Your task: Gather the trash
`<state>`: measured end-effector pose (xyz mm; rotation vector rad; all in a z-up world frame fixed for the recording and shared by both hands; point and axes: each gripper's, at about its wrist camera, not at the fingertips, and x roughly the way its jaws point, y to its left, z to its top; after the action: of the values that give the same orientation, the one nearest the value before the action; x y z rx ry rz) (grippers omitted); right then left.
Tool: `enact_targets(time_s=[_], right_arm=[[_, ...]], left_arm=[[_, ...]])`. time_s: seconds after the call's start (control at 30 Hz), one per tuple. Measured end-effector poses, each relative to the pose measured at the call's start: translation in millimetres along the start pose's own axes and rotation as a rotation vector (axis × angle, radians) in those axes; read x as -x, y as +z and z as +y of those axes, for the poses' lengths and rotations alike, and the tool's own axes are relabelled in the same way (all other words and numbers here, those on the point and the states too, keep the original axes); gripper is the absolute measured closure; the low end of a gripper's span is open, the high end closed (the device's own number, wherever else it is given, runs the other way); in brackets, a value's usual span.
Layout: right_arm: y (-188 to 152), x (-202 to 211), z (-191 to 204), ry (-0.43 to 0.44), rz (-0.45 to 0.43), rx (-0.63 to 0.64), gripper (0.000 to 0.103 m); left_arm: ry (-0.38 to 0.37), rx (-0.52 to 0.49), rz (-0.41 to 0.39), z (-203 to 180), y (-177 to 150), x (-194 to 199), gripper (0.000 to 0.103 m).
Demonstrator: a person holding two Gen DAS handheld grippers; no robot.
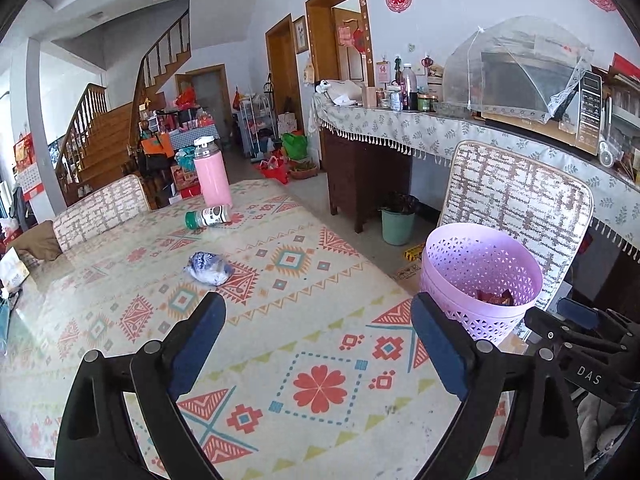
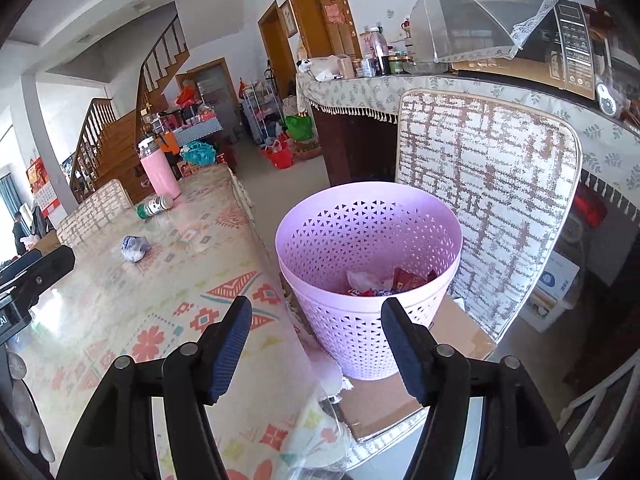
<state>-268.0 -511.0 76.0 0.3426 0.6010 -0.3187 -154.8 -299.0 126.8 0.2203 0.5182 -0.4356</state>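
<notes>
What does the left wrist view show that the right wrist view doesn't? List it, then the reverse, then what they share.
Only the left wrist view: the green bucket on the floor and the open left tongs over the table.

Only the right wrist view: the cardboard box under the basket, several wrappers inside it, and the open right tongs.

Both: the purple basket, the crumpled blue-white wrapper, the lying green-capped bottle, the pink flask and the patterned chair back.

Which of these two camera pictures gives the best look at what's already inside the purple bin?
The right wrist view. It looks down into the purple bin, showing red wrappers and crumpled white plastic at the bottom. The left wrist view catches the purple bin from the side, with only a sliver of red wrapper visible.
</notes>
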Motion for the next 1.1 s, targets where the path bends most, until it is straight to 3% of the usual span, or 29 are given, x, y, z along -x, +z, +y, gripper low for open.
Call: enact_targets(time_s=[0.73,0.9,1.1], right_arm=[[1,-30,37,0.064,0.078,0.058,0.031],[8,-46,69,0.118,0.117,0.128,0.031],[16,-74,116,0.229,0.198,0.18,0.031]], left_arm=[[0.014,0.045,0.081,42,-7,-27,0.01],[0.119,0.079,0.086,93,-3,-47,0.01],[0.201,0.241,0.154,183,-13,-77,0.01]])
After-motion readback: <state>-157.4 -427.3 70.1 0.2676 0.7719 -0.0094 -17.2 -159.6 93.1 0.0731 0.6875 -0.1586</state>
